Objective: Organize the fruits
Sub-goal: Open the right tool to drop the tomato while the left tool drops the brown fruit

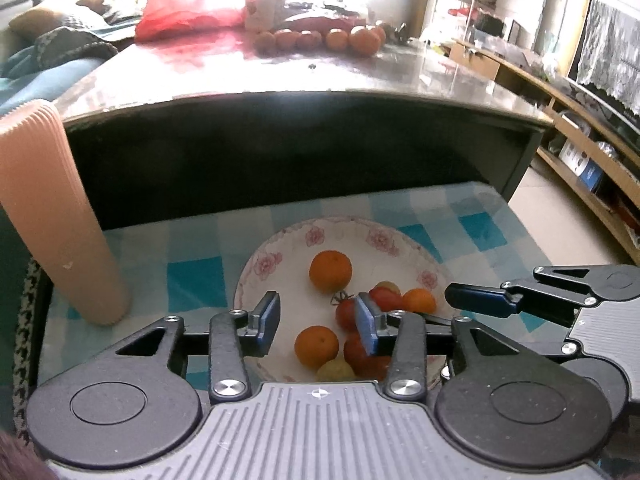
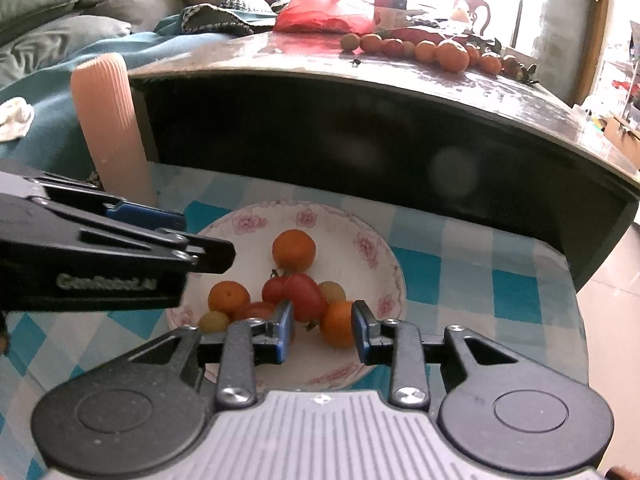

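right wrist view alone shows an orange [image 2: 338,324] between the open right hand-held gripper [image 2: 322,330] pads, lower centre; left hand-held gripper [image 1: 316,326] open, empty.

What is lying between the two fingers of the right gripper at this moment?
In the right wrist view, an orange in the floral bowl sits between the open right gripper's fingers, near the right one; contact is unclear. A red tomato lies just beyond.

My left gripper [image 2: 208,256] carries raised lettering on its black side, just left of the floral plate [image 2: 384,276]; it looks like "GenRobot.ai", though blurred; I can read nothing else.
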Demonstrator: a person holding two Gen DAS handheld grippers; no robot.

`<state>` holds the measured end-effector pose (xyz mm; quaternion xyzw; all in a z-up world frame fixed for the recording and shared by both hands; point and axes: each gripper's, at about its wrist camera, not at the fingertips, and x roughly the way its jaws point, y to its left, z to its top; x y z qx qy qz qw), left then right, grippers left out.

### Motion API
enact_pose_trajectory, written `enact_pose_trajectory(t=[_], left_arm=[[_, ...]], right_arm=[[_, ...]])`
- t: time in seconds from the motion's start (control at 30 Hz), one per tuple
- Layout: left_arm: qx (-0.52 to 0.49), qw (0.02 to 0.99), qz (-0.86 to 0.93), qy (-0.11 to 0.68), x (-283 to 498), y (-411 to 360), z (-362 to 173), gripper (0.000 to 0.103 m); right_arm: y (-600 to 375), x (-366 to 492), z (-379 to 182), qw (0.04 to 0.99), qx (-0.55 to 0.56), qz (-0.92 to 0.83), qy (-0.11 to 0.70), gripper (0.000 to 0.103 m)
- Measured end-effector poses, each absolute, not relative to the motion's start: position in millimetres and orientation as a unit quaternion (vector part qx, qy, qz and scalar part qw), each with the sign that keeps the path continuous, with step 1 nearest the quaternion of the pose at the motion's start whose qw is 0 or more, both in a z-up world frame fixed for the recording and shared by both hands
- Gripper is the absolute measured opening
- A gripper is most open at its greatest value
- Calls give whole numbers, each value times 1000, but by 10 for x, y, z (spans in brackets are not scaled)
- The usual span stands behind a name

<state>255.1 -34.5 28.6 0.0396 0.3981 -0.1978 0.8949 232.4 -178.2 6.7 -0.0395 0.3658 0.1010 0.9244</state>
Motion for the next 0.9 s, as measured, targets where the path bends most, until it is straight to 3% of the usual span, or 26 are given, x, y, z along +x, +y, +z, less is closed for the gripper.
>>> enact_pose_trajectory(t=[0.9], left_arm=[[70, 890, -182, 412, 1748, 164, 318, 58]], right_arm=[[-1421, 1678, 94, 909, -55, 170, 377, 46]])
